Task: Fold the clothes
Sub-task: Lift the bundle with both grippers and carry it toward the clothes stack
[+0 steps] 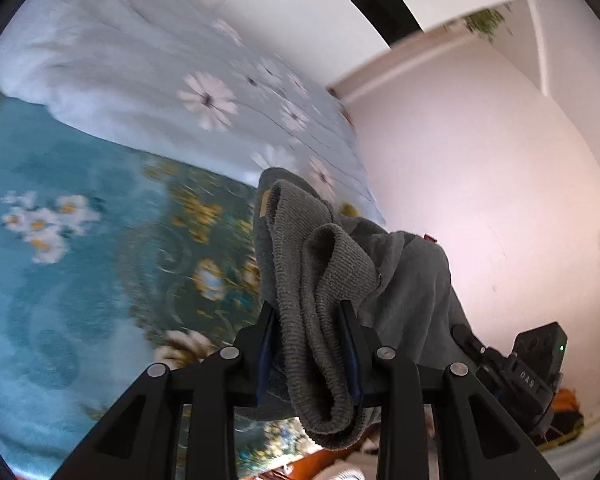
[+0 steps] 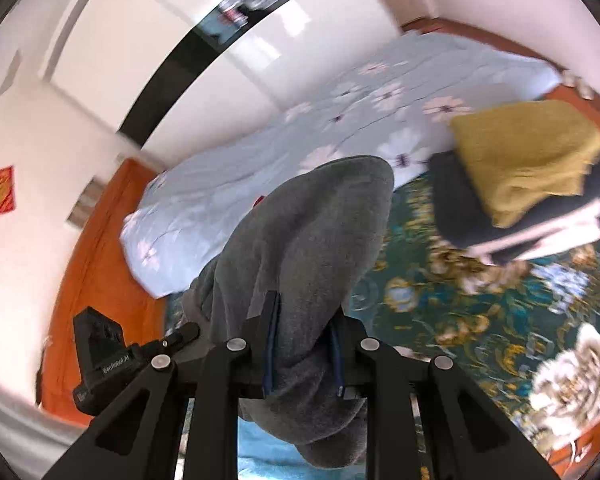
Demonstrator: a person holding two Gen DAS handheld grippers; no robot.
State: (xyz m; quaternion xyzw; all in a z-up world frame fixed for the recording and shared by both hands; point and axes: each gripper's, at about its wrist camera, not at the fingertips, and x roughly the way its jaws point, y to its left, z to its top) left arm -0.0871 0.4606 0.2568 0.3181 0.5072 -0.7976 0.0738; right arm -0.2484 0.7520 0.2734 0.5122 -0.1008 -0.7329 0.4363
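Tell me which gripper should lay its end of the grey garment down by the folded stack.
Right. The right gripper grips the grey garment with the folded stack in its view; the left gripper sees only the bed cover and wall.

The left gripper (image 1: 310, 314) is matte black, its two angular finger arms carrying dark blue pads (image 1: 350, 350) on the inner faces. Round silver screws (image 1: 229, 353) sit at the linkage joints, with triangular cut-outs in the arms below. The right gripper (image 2: 304, 320) matches it: black arms, blue pads, silver screws (image 2: 236, 345). At 9 o'clock in its view, a black boxy module (image 2: 99, 356) bears white lettering.
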